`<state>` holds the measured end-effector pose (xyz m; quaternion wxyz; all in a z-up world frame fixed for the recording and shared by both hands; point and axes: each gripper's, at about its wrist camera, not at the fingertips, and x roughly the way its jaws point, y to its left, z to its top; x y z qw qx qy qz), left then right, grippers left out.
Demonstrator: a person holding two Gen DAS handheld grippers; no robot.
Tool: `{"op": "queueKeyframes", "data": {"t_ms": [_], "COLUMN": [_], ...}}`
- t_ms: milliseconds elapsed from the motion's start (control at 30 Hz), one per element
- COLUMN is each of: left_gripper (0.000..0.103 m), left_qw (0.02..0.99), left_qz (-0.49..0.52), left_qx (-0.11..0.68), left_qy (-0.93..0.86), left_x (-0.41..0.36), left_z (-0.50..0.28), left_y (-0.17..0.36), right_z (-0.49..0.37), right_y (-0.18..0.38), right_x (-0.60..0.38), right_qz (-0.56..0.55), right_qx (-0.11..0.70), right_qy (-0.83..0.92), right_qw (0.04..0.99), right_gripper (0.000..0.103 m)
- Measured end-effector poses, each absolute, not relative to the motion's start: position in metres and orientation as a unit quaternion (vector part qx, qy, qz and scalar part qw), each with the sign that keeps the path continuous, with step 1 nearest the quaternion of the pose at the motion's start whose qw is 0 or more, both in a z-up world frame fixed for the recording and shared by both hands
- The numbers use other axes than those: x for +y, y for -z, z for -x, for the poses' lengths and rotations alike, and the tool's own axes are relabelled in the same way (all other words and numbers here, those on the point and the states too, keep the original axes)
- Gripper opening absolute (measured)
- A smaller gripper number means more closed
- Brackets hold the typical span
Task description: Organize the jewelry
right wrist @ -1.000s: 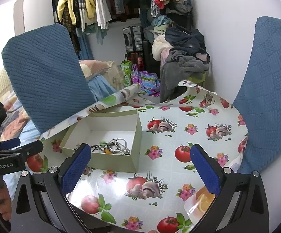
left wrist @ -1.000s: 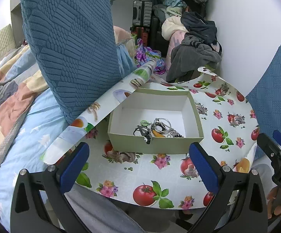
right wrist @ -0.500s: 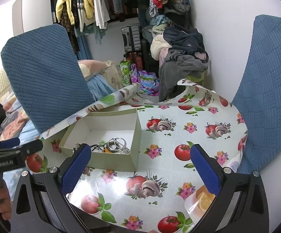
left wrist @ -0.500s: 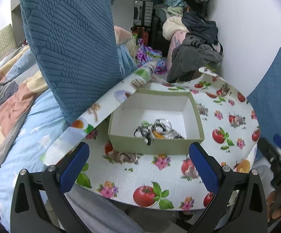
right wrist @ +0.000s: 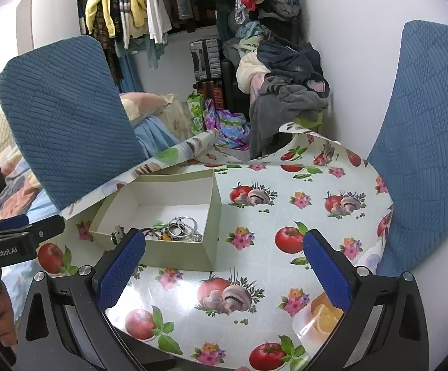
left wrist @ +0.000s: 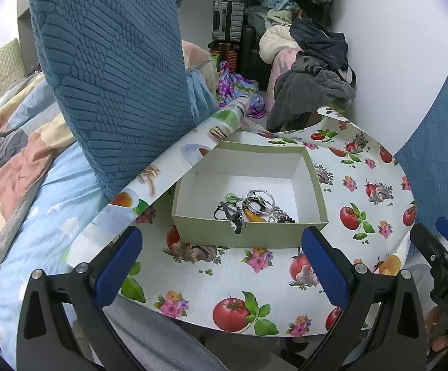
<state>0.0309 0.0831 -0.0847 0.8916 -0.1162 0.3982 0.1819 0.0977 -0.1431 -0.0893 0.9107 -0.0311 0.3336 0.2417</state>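
jewelry (left wrist: 251,208): heaped in the box (left wrist: 248,238), near-right corner
left gripper (left wrist: 220,266): wide, empty, box straight ahead, nearer
right gripper (right wrist: 220,266): wide, empty, box ahead-left
heap axis: left-right

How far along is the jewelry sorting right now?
Done: the jewelry lies heaped in the open box, with one piece hanging over its near wall. In hand: nothing; the left gripper and the right gripper are open and empty. Left: none on the tablecloth; the heap is unsorted.
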Motion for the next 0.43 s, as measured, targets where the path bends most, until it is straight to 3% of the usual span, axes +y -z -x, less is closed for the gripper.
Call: {"op": "queueKeyframes", "data": {"t_ms": [433], "left_gripper": [0.102], "left_qw": [0.895], "left_qz": [0.114], "left_qx": [0.394], "left_qy": [-0.174], "left_x": [0.0822], "left_z": [-0.0291], "left_y": [0.077], "right_z": [-0.0967], "right_y": [0.0884], "right_x": [-0.1396], "right_qz": [0.032], "right_qx": [0.335], "right_qy": [-0.238], "right_qw": [0.911], "right_gripper": [0.103]}}
